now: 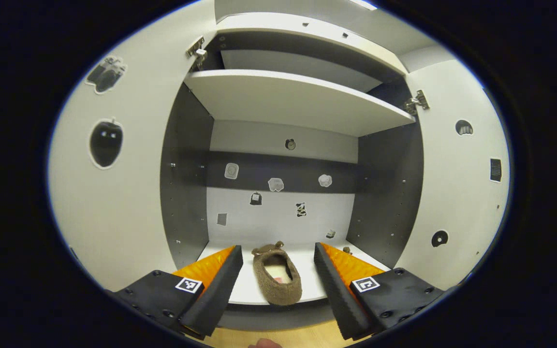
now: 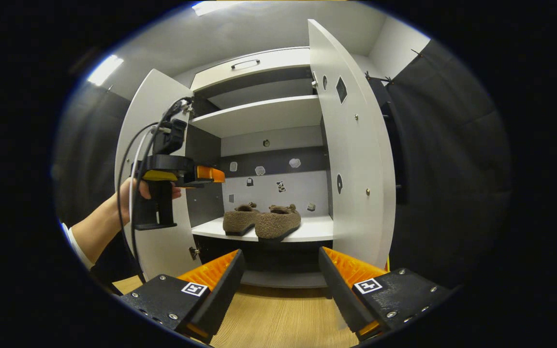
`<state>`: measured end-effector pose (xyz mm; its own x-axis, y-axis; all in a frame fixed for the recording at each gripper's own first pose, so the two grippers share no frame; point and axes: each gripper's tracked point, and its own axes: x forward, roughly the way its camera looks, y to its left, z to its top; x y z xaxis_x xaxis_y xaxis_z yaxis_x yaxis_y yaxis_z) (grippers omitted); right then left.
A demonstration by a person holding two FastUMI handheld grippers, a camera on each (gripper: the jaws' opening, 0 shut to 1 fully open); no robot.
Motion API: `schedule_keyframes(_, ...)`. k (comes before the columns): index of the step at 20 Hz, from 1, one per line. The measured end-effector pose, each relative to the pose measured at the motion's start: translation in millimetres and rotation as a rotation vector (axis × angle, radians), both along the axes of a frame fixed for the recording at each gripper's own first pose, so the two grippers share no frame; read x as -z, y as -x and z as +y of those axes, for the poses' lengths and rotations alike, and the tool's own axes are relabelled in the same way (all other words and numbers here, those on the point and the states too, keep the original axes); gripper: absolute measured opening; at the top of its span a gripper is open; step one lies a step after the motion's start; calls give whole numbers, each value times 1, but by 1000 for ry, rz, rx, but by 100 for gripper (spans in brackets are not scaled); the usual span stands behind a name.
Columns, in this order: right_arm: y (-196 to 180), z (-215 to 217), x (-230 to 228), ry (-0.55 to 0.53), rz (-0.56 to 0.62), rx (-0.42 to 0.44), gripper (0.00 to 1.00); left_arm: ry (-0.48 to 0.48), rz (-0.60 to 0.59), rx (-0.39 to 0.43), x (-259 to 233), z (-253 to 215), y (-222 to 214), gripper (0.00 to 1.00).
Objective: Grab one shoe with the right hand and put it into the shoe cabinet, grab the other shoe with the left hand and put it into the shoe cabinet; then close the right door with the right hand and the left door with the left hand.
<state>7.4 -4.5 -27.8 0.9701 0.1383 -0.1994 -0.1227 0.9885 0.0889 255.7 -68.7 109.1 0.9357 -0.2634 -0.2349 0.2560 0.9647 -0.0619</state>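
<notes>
Two fuzzy brown shoes are sitting side by side on the shoe cabinet's lower shelf (image 2: 315, 231): left shoe (image 2: 240, 220) and right shoe (image 2: 278, 223), seemingly touching, though the angle is making that hard to confirm. In the left gripper view one shoe (image 1: 277, 275) is lying between the fingers of the left gripper (image 1: 278, 285), untouched, jaws spread apart. The right gripper (image 2: 281, 290) is hanging back over the wooden floor (image 2: 278, 319), fingers apart too, gripping nothing. Left door (image 2: 138, 169) and right door (image 2: 351, 159) are both standing open. A hand (image 2: 131, 193) is holding the left gripper beside the left door.
</notes>
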Motion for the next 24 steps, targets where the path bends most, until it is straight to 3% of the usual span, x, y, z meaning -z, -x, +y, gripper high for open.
schedule_keyframes(8, 9, 13, 5, -14, 1, -51, 94, -7, -87, -52, 10, 16, 102, 97)
schedule_keyframes(16, 16, 19, 6, -32, -10, -71, 94, -9, -77, -153, 57, 46, 173, 97)
schedule_keyframes(17, 17, 19, 1, -41, -24, -75, 91, -16, -74, -171, 61, 50, 180, 97)
schedule_keyframes(18, 18, 17, -5, -51, -41, -77, 94, -21, -74, -183, 66, 53, 187, 97)
schedule_keyframes(24, 29, -36, -37, -72, -65, -81, 94, -29, -79, -204, 75, 58, 214, 97)
